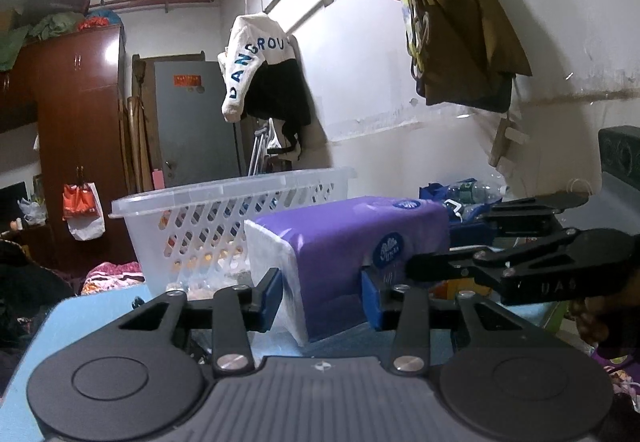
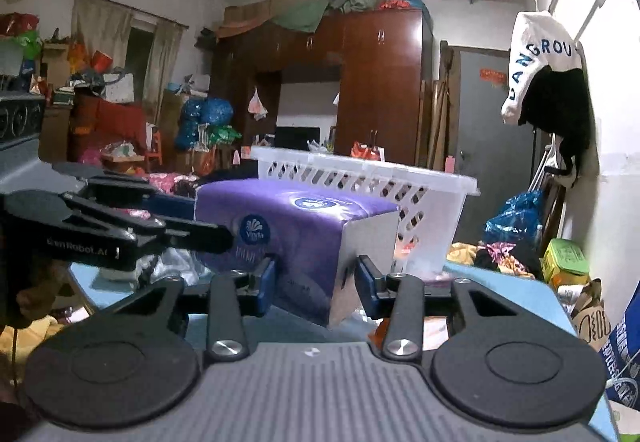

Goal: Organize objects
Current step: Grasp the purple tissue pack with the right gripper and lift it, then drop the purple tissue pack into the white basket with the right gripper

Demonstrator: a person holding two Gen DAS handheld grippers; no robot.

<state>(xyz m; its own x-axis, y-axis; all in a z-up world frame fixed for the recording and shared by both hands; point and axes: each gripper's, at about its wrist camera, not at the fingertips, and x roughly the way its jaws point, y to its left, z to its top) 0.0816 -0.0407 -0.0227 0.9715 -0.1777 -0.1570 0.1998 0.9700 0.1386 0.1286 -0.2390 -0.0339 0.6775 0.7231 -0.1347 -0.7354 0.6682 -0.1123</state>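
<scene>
A purple tissue pack [image 1: 348, 250] with white ends is held a little above a light blue table [image 1: 100, 306]. My left gripper [image 1: 322, 302] is shut on one end of it, blue pads pressing its sides. My right gripper [image 2: 316, 282] is shut on the other end of the same pack [image 2: 296, 226]. Each gripper shows in the other's view: the right one [image 1: 520, 262] at the right, the left one [image 2: 100, 226] at the left. A white slotted plastic basket [image 1: 224, 218] stands just behind the pack, also in the right wrist view [image 2: 380, 186].
A white wall [image 1: 400, 82] with a hanging jacket [image 1: 260, 74] and bags [image 1: 448, 22] runs along one side. A brown wardrobe [image 2: 380, 82] and grey door [image 1: 192, 122] stand at the back. Blue bags and clutter [image 2: 516, 222] lie beside the table.
</scene>
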